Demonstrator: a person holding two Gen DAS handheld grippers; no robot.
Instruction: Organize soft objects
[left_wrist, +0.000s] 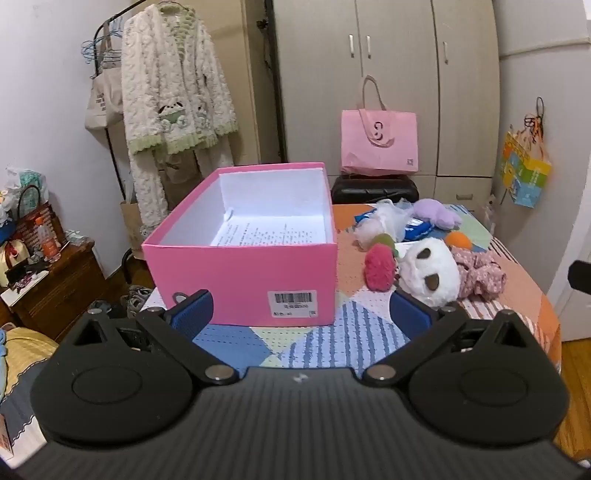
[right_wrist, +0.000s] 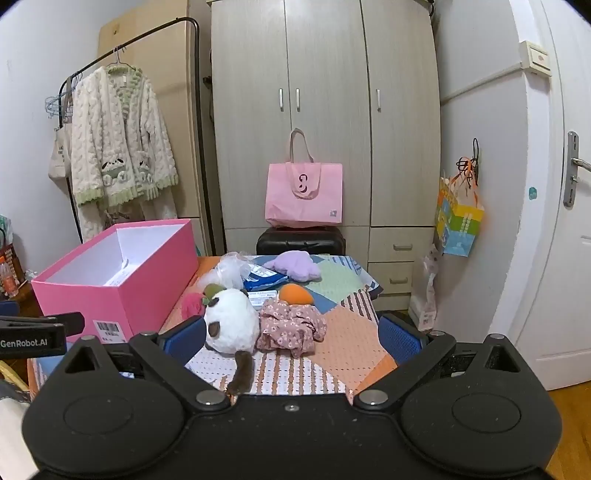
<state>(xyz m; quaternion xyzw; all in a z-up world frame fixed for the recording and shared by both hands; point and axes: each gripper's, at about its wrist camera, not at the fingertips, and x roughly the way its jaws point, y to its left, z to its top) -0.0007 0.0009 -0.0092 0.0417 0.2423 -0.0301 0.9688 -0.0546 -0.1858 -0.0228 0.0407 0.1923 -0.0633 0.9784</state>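
Soft toys and cloth lie heaped beside the pink box (left_wrist: 240, 266), none of them in our grip yet. Our left gripper (left_wrist: 301, 312) has its blue pads spread wide with nothing between them, hovering in front of the box's barcoded end; our right gripper (right_wrist: 291, 338) is equally spread and empty, facing the heap.

Nearest the right gripper's fingers are the white panda plush (right_wrist: 231, 325), on its side with a brown limb trailing toward us, and, touching it on the side away from the box, the crumpled floral cloth (right_wrist: 291, 326). We judge the wide opening suits these bulky, yielding things, and the panda looks the likeliest first pick.

Farther out from the box lie the orange plush (right_wrist: 295, 294) behind the cloth, the red fuzzy ball (left_wrist: 378, 266) between panda and box, a blue packet (right_wrist: 264, 277), a clear plastic wrap (right_wrist: 231, 269) and the purple plush (right_wrist: 295, 266) at the far end of the heap.

The box stands open, lid off, holding only a printed sheet (left_wrist: 273, 234); its wall nearest the heap is what a carried toy must clear. Behind everything stand the wardrobe (right_wrist: 325, 110) and the pink tote bag (right_wrist: 304, 195), well apart from the box.
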